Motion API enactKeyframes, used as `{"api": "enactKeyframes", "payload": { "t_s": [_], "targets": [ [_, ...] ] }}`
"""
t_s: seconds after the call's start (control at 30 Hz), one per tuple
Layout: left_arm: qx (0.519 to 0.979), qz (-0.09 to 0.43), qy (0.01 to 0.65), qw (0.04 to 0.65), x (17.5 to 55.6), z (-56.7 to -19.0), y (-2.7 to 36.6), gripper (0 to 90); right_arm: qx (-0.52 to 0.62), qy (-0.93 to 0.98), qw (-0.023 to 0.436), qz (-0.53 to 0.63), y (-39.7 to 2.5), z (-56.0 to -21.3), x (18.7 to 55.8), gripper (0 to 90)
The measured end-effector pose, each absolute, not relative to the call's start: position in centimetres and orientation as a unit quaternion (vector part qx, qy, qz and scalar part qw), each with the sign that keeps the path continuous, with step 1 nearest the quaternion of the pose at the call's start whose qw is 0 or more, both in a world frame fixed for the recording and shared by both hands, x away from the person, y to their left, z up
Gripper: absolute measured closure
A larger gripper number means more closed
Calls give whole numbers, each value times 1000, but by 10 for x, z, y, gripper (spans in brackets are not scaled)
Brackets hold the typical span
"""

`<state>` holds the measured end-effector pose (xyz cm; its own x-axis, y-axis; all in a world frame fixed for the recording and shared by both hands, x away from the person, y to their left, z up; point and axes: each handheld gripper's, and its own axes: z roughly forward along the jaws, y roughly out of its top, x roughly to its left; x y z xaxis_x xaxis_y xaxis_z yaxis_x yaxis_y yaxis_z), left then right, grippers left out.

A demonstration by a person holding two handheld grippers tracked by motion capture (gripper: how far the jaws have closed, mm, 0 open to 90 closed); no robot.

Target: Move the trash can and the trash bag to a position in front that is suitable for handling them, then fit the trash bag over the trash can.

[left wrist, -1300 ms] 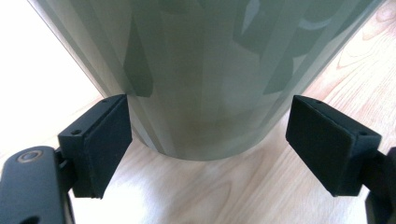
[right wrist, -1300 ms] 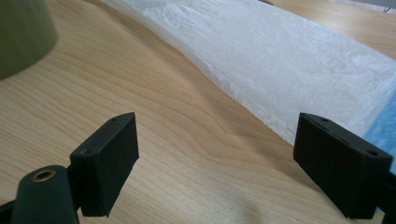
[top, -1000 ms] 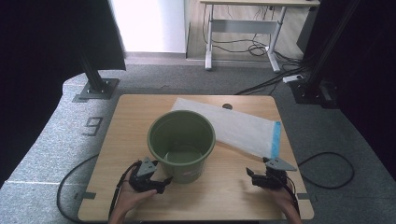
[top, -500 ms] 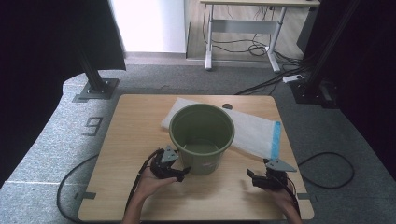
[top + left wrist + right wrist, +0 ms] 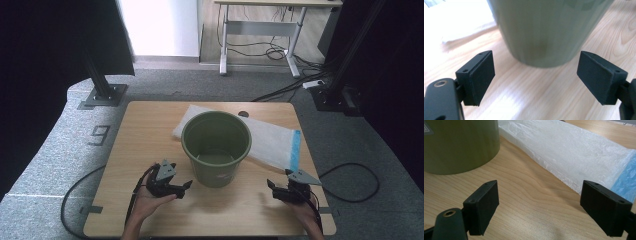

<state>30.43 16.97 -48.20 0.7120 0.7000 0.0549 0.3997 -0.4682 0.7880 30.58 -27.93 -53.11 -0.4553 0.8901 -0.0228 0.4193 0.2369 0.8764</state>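
An olive green bucket [image 5: 216,147] stands upright and empty in the middle of the wooden table [image 5: 145,130], partly on a folded white plastic bag [image 5: 272,141] with a blue end strip. My left gripper [image 5: 187,186] lies just left of the bucket's base, open, its jaws apart and facing the bucket wall [image 5: 544,30] with a small gap. My right gripper [image 5: 272,189] rests near the front right edge, open with nothing between the jaws, pointing at the bag [image 5: 574,152] and the bucket [image 5: 459,145].
The bag's blue strip [image 5: 296,149] lies close to the table's right edge. Cables [image 5: 350,180] trail off both sides of the table onto grey floor. A black stand base [image 5: 102,95] sits beyond the far left corner. A desk frame [image 5: 260,35] stands behind.
The bucket has slid to the right and a little forward over the bag. My left gripper moved right along with it and now sits open beside its base. The right gripper stayed put.
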Motion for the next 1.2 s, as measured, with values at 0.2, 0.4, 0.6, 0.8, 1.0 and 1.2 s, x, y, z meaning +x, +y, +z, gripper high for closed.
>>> {"api": "enactKeyframes", "payload": {
  "t_s": [0.2,0.4,0.6,0.8,1.0,1.2],
  "targets": [
    [835,190,347,382,295,-497,189,145,451,734,269,430,-280,-533,308,149],
    [834,194,360,371,292,-504,202,146,451,736,274,425,-279,-533,309,150],
    [825,203,372,373,290,-503,211,144,451,732,273,431,-276,-531,309,150],
    [824,210,380,364,287,-505,218,144,436,739,289,424,-270,-525,311,150],
    [825,210,386,355,289,-509,221,144,433,749,269,424,-259,-521,337,163],
    [829,206,390,343,290,-515,221,145,444,761,257,397,-247,-521,371,162]
  ]
}}
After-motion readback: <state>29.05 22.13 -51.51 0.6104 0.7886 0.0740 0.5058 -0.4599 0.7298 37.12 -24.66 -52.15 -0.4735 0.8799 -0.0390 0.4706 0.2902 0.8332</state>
